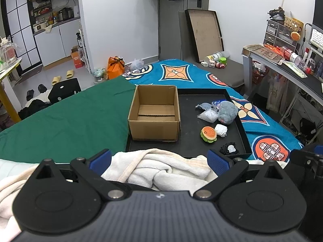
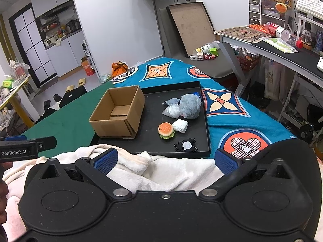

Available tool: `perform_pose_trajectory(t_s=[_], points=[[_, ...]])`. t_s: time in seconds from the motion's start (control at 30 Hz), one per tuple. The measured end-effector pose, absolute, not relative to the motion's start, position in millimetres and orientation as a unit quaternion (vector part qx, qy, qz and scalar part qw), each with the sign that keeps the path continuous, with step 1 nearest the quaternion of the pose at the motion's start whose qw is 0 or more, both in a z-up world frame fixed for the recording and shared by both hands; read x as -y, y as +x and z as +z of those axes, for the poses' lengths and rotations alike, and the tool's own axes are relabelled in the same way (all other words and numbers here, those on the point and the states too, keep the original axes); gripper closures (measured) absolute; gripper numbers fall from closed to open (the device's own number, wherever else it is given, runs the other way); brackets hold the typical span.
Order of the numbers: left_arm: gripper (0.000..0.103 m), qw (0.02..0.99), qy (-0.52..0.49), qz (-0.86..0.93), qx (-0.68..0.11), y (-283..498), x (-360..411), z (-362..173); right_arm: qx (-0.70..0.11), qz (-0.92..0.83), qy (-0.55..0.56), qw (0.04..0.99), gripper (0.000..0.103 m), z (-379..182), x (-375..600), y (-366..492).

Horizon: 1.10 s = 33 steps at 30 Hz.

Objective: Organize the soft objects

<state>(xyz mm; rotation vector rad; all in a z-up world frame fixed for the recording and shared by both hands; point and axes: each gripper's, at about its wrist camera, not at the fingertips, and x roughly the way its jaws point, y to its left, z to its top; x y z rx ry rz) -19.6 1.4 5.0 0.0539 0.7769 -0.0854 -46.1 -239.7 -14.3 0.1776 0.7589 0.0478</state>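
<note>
A black tray [image 1: 232, 98] [image 2: 206, 121] lies on the bed and holds an open, empty cardboard box [image 1: 154, 113] [image 2: 118, 114] on its left side. To the right of the box lie a grey plush [image 1: 228, 110] [image 2: 190, 105], a clear plastic bag [image 1: 208, 115] [image 2: 171, 111], a white wad [image 1: 221, 130] [image 2: 180, 125], a burger toy [image 1: 208, 134] [image 2: 166, 130] and a black lacy piece [image 1: 230, 148] [image 2: 185, 145]. My left gripper [image 1: 159, 159] is open over a cream blanket [image 1: 161, 167] [image 2: 167, 171]. My right gripper [image 2: 165, 159] is also open above that blanket, nothing held.
A green sheet [image 1: 70, 119] covers the bed's left part, a blue patterned cover [image 2: 232, 104] the right. A desk with clutter [image 2: 272, 40] stands at the right. A flat box lid [image 1: 203, 34] leans on the far wall. Slippers and bags lie on the floor.
</note>
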Motion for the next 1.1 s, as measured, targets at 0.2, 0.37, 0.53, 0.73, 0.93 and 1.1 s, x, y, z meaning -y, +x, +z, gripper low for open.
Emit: perform_pose_trajectory(t_s=[0.2, 0.37, 0.53, 0.73, 0.93, 1.1], points=[[0.003, 0.923, 0.028, -0.041, -0.382, -9, 0, 3, -0.376, 0.022, 0.088, 0.922, 0.000, -19, 242, -35], [0.003, 0.921, 0.030, -0.040, -0.386, 3, 1, 0, -0.383, 0.023, 0.092, 0.919, 0.000, -26, 245, -22], [0.003, 0.921, 0.025, -0.039, -0.387, 17, 1, -5, -0.391, 0.021, 0.093, 0.916, 0.000, -35, 248, -8], [0.003, 0.917, 0.023, -0.039, -0.396, 35, 1, -15, -0.402, 0.018, 0.096, 0.910, 0.000, -48, 251, 8], [0.003, 0.914, 0.015, -0.033, -0.403, 56, 0, -24, -0.414, 0.023, 0.100, 0.904, 0.000, -61, 252, 28], [0.003, 0.912, 0.008, -0.026, -0.410, 75, -4, -34, -0.425, 0.020, 0.116, 0.897, 0.000, -77, 258, 45]])
